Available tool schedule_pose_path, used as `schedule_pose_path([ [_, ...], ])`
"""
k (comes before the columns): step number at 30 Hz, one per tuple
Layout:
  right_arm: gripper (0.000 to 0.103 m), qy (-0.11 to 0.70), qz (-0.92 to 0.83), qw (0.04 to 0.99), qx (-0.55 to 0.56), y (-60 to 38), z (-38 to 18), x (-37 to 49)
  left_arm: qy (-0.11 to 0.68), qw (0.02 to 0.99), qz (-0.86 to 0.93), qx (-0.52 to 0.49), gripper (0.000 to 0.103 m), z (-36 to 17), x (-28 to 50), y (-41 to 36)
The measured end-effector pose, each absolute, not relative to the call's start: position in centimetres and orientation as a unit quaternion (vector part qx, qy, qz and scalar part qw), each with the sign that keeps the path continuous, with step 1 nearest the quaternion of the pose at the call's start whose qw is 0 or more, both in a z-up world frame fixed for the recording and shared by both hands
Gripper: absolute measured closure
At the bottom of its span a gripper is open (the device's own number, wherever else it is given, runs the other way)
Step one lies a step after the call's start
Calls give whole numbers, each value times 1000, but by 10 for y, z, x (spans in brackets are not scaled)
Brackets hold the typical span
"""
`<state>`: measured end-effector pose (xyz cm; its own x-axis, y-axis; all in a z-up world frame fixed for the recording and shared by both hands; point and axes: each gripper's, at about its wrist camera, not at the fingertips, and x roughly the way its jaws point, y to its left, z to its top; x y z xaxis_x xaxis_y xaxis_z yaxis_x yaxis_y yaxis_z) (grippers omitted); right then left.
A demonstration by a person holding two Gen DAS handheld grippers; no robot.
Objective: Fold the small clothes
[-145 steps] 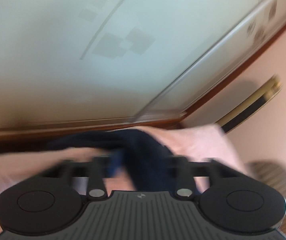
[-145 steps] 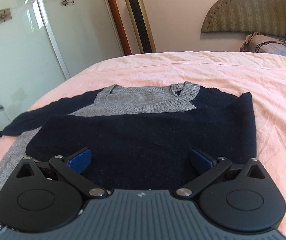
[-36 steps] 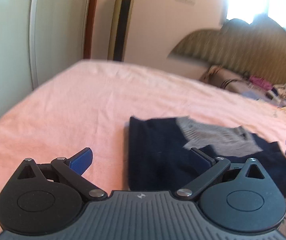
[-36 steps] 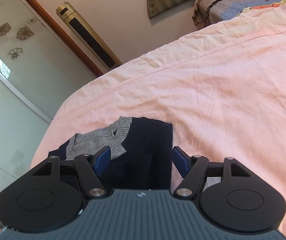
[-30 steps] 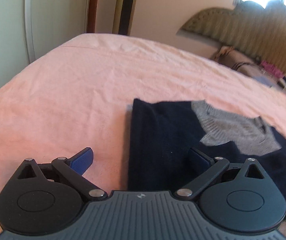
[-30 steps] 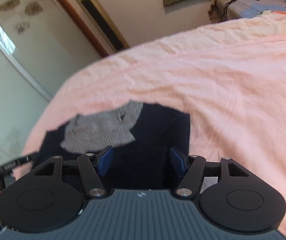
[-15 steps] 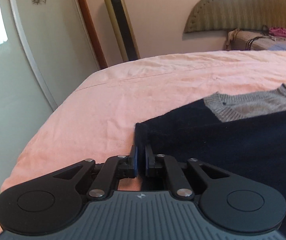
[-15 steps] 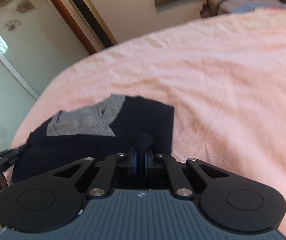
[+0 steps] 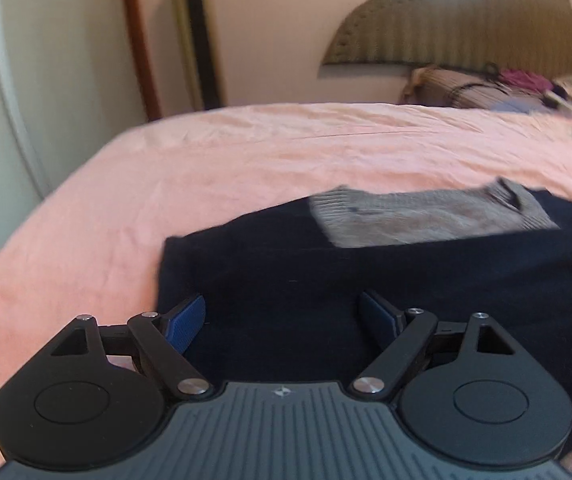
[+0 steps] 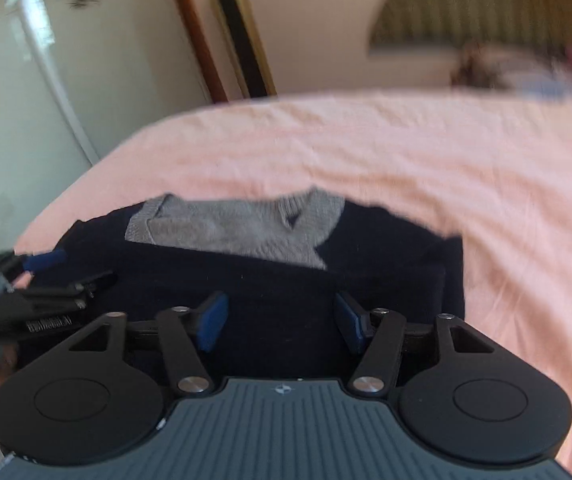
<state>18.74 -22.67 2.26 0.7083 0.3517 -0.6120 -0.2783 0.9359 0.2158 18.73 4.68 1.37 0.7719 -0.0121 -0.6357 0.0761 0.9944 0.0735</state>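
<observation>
Both tongs have just been opening, left gripper (image 9: 282,316) and right gripper (image 10: 280,318) released with nothing pinched, sweater (image 9: 365,280) on bed (image 9: 166,184) just ahead under both; regrip near edge evenly, fold flat.

**Knit Wool on Creased Cotton, Matt Plastic Above**

The sweater (image 9: 365,280) is showing as soft matt knit, dark navy with a grey ribbed collar. The pink bedsheet (image 9: 246,160) is lying as thin woven cloth, lightly creased and dull. The left gripper (image 9: 282,316) and right gripper (image 10: 282,320) are looking like matt black plastic with ridged grey housings, bright metal pivot pins and textured blue pads (image 10: 214,320). The wardrobe door (image 10: 46,80) is gleaming glossy and smooth, edged by polished brown wood trim (image 10: 194,32).
</observation>
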Motion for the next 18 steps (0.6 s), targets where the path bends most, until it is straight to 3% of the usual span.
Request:
schedule_pose_path([
  [4,44,331,150,929,66,-240,27,180,321,945,13,69,18,29,162,60],
  [7,40,337,143,924,114,-261,52,148,312,949,-25,21,17,47,102,86],
  [10,24,318,115,930,144,-297,65,95,324,946,-23,-9,17,42,52,114],
  [15,22,389,106,892,206,-329,30,34,355,932,-35,-68,18,23,13,136],
  [17,27,390,120,892,193,-321,29,24,366,924,-67,-86,31,28,12,131],
  [18,49,395,131,888,195,-315,30,24,373,918,-94,-101,59,30,14,130],
])
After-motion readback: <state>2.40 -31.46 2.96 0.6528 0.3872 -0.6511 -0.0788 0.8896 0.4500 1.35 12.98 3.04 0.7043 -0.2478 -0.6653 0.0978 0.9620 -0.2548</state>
